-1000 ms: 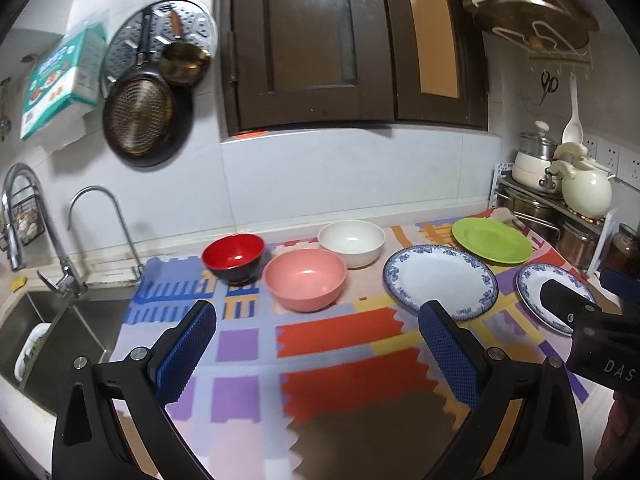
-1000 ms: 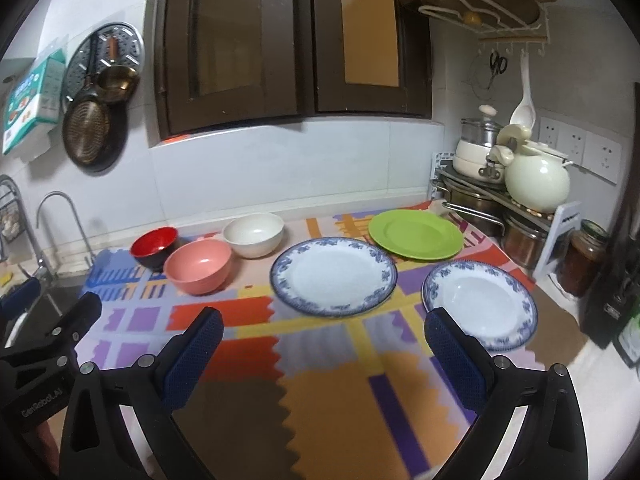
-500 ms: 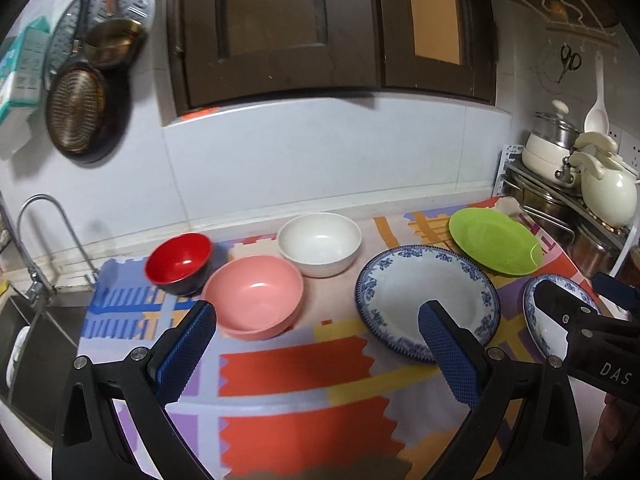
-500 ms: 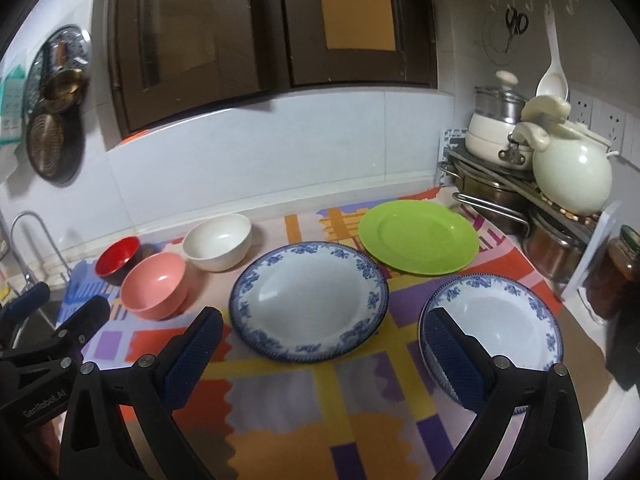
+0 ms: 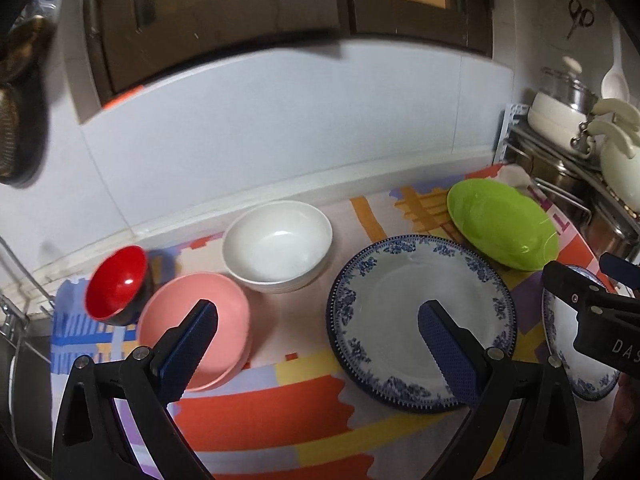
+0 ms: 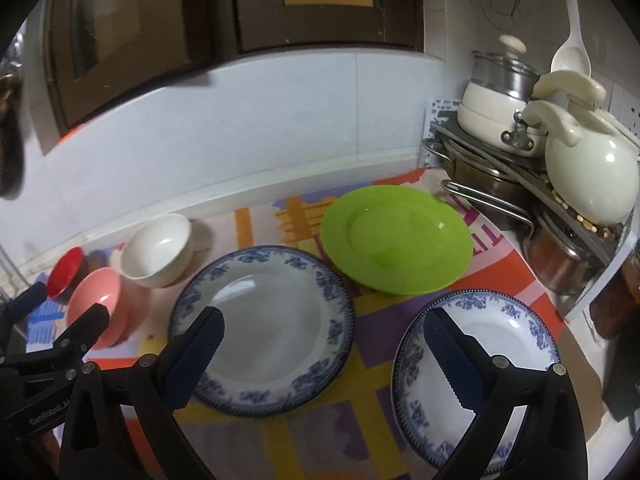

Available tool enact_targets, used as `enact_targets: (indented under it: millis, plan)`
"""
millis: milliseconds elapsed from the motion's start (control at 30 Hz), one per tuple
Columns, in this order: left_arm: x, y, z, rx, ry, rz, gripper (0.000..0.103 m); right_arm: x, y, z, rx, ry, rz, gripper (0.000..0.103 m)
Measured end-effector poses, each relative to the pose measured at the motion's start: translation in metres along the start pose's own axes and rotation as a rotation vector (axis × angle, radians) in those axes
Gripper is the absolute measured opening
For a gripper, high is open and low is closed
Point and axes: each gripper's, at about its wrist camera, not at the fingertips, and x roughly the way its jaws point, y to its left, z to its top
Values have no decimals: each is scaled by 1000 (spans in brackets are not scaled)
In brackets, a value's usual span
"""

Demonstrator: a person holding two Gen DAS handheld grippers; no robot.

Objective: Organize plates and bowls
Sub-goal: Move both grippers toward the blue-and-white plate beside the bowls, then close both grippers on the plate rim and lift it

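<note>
On the patterned mat stand a red bowl, a pink bowl and a white bowl at the left. A large blue-rimmed plate lies in the middle, a green plate behind it, and a smaller blue-rimmed plate at the right. My left gripper hangs open above the pink bowl and the large plate. Over the two blue-rimmed plates my right gripper is open as well. Neither holds anything. The green plate lies untouched.
A rack with steel pots, a cream pot and a pale kettle crowds the right end of the counter. Dark cabinets hang above the tiled wall. A sink edge is at the far left.
Both grippers have moved forward and down toward the dishes, which now look much larger. Both stay open. No dish has moved.
</note>
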Motion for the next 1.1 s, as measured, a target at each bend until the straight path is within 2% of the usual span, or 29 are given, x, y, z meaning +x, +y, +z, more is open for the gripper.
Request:
enact_targets:
  millis: [167,433,733,1100]
  plan:
    - [35,-7,1,6,55,2,96,38,-8,7,24,62,10,97]
    - [81,-16,-6,17,141,-21,92,89,-17,0,65,170,33,87]
    - [114,-22,-12,1,201,-40,83,122,-23,-9,90,250,34,77]
    - [136,-22,-16,-30,264,-82,60,142,-24,-12,93,291,38,65]
